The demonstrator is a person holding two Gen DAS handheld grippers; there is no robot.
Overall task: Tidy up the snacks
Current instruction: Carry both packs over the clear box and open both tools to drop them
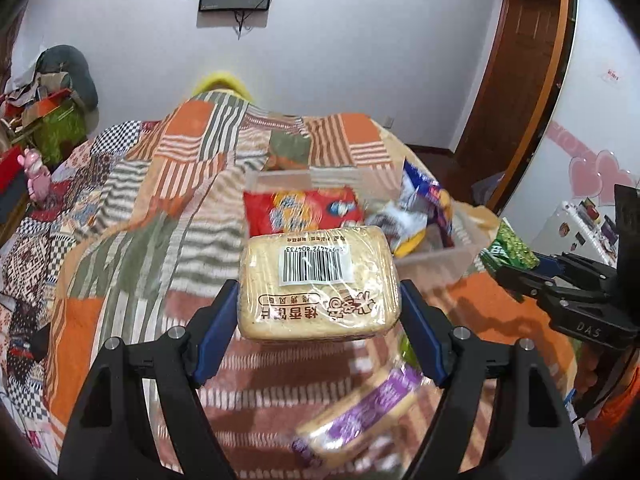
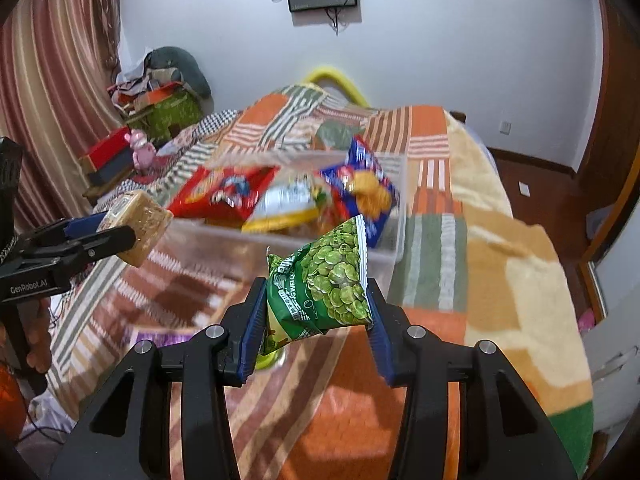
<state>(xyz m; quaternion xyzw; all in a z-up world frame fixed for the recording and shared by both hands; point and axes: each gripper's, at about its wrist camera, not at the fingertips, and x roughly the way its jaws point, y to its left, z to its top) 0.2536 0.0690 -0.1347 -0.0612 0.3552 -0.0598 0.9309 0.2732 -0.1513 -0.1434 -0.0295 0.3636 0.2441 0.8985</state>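
Observation:
My left gripper [image 1: 319,300] is shut on a wrapped bread pack [image 1: 318,282] with a barcode, held above the bed just before the clear plastic bin [image 1: 436,260]. My right gripper [image 2: 318,312] is shut on a green pea snack bag [image 2: 328,280], held in front of the bin's near wall [image 2: 280,252]. The bin holds a red snack bag [image 2: 220,196], a blue bag [image 2: 364,184] and a white-yellow bag [image 2: 288,204]. The left gripper with the bread also shows in the right wrist view [image 2: 132,232]. The right gripper shows in the left wrist view [image 1: 516,268].
A purple-labelled bread pack [image 1: 360,412] lies on the patchwork blanket [image 1: 140,220] below my left gripper. A pink toy [image 2: 140,152] and boxes [image 2: 108,156] sit at the bed's left. A wooden door [image 1: 516,60] is at the right.

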